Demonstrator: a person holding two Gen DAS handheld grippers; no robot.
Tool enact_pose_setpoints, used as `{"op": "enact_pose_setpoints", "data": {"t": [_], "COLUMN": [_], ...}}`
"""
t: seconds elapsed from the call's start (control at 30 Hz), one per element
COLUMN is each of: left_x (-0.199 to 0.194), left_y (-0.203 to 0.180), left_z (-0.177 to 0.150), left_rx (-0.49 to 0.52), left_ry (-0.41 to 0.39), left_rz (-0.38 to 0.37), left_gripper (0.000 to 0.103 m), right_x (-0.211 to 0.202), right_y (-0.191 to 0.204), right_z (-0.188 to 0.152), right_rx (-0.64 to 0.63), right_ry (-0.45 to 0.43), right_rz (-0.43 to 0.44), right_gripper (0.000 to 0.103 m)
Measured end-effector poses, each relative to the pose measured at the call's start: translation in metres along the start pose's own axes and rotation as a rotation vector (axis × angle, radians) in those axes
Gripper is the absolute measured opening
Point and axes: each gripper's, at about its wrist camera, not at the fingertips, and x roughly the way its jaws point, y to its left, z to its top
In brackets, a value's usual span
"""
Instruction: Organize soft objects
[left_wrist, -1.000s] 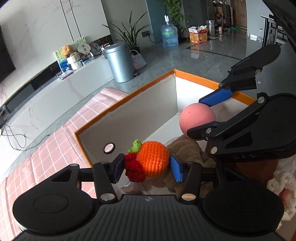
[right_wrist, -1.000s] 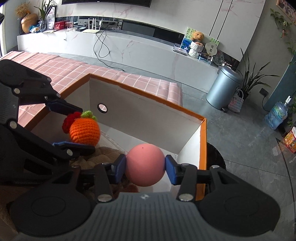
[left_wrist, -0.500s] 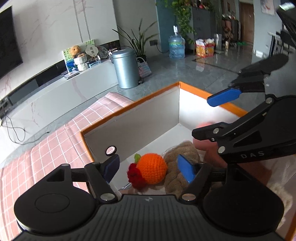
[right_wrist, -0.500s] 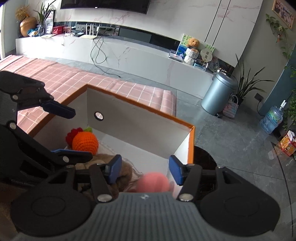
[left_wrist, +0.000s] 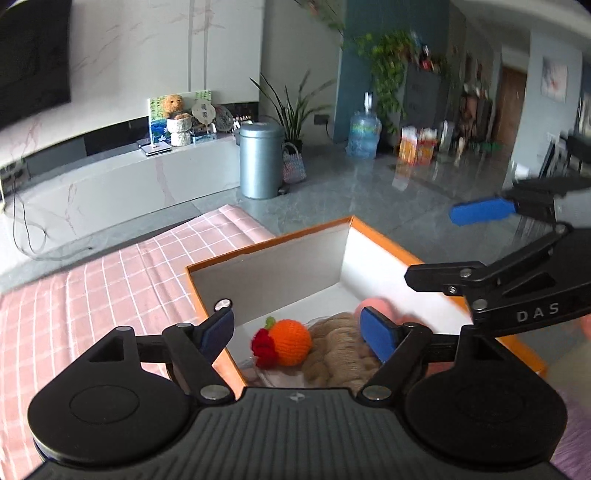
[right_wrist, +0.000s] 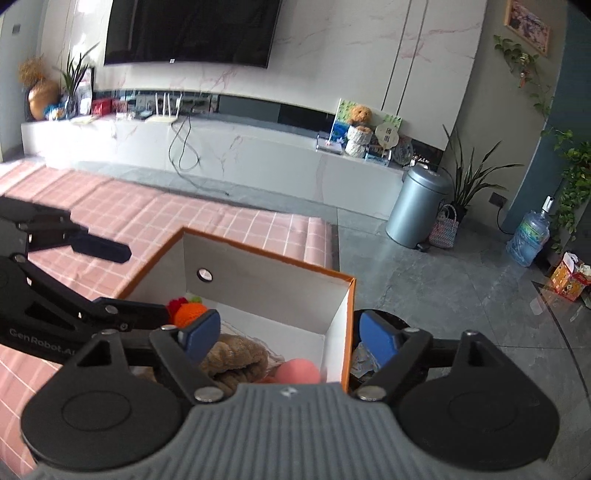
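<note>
A white box with an orange rim (left_wrist: 266, 246) (right_wrist: 258, 246) holds an orange crocheted fruit (left_wrist: 291, 342) (right_wrist: 189, 314) with a green leaf and a red tuft. Beside the fruit lie a beige knitted piece (left_wrist: 338, 354) (right_wrist: 238, 354) and a pink ball (left_wrist: 376, 305) (right_wrist: 297, 371), partly hidden. My left gripper (left_wrist: 297, 328) (right_wrist: 125, 280) hangs above the fruit. Its jaws are opening and nothing is between the pads. My right gripper (right_wrist: 287, 332) (left_wrist: 458, 243) hovers over the box's right corner above the ball. Its jaws are also opening and hold nothing.
The box stands on a pink checked cloth (left_wrist: 92, 295) at the table's end. A dark bin with crumpled paper (right_wrist: 364, 360) sits just right of the box. Farther off are a grey metal bin (right_wrist: 417, 206), a water bottle (right_wrist: 528, 236) and a white TV console (right_wrist: 221, 147).
Both grippers let go: the crocheted fruit and the pink ball dropped into the box. Both grippers rose and drew back with their jaws spreading wide.
</note>
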Motion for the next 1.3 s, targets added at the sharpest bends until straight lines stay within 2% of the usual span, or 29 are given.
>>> {"op": "enact_pose_setpoints", "data": {"t": [0.13,0.33,0.47,0.57,0.63,0.7,0.73,0.8,0.97,1.07,1.17,1.3], "left_x": [-0.027,-0.084,-0.121,-0.143,-0.152,-0.159,-0.162,-0.166,-0.168,-0.164,-0.159,-0.155], "left_y": [0.005,-0.003,-0.004,-0.007,-0.013,-0.031,-0.04,-0.053,-0.062,-0.06,-0.054,-0.054], "left_z": [-0.006,-0.019,-0.029,-0.04,-0.047,-0.058,-0.062,-0.071,-0.093,-0.106,-0.117,-0.137], "left_rx": [-0.107,-0.157,-0.219,-0.24,-0.218,-0.118,-0.07,-0.03,-0.081,-0.159,-0.185,-0.193], "left_ry": [-0.06,-0.248,-0.32,-0.351,-0.37,-0.405,-0.417,-0.412,-0.369,-0.325,-0.284,-0.229], "left_rz": [-0.033,0.036,0.064,0.149,0.218,0.366,0.416,0.474,0.442,0.434,0.438,0.455], "left_gripper": [0.091,0.091,0.092,0.093,0.098,0.099,0.102,0.103,0.103,0.103,0.103,0.103], "right_x": [-0.038,-0.092,-0.12,-0.134,-0.141,-0.144,-0.146,-0.146,-0.141,-0.138,-0.137,-0.134], "right_y": [-0.001,0.011,0.021,0.033,0.046,0.059,0.067,0.081,0.112,0.126,0.129,0.125], "right_z": [-0.007,-0.034,-0.056,-0.073,-0.084,-0.095,-0.101,-0.111,-0.134,-0.147,-0.157,-0.172], "right_rx": [0.069,0.156,0.23,0.285,0.31,0.325,0.326,0.318,0.303,0.268,0.242,0.287], "right_ry": [-0.086,-0.229,-0.3,-0.326,-0.339,-0.343,-0.344,-0.337,-0.275,-0.269,-0.273,-0.286], "right_rz": [-0.009,-0.065,-0.103,-0.12,-0.141,-0.156,-0.16,-0.165,-0.147,-0.167,-0.181,-0.227], "right_gripper": [0.091,0.098,0.1,0.1,0.1,0.1,0.1,0.1,0.1,0.1,0.1,0.1]}}
